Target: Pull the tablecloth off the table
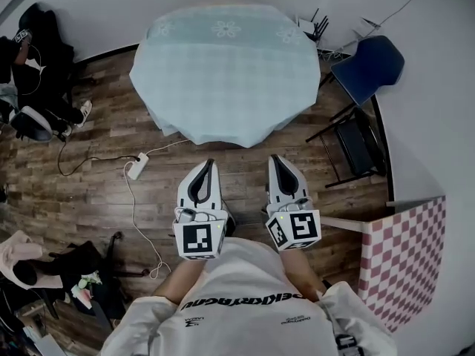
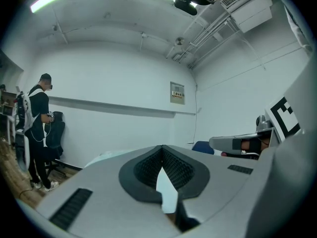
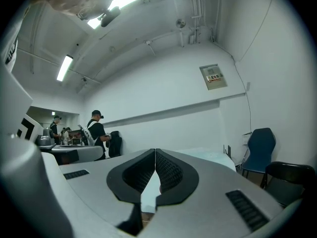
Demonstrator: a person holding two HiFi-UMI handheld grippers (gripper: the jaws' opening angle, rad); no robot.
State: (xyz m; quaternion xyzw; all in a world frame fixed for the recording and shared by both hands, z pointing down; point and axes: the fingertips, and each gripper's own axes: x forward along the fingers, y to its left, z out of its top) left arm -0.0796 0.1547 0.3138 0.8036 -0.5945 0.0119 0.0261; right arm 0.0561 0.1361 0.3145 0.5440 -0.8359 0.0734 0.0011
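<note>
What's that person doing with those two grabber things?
A person holds two grippers. The left gripper and the right gripper are both shut and empty, pointing toward the pale blue tablecloth. Neither touches it. The tablecloth lies spread out, not yet pulled off.

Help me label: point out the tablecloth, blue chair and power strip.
tablecloth [image 1: 223, 80]: head view, centre of its top.
blue chair [image 1: 369, 65]: head view, its seat.
power strip [image 1: 136, 169]: head view, its white body.

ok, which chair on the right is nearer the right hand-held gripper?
The black chair, out to the side of the right hand-held gripper; the blue chair stands farther off, beside the tablecloth.
</note>
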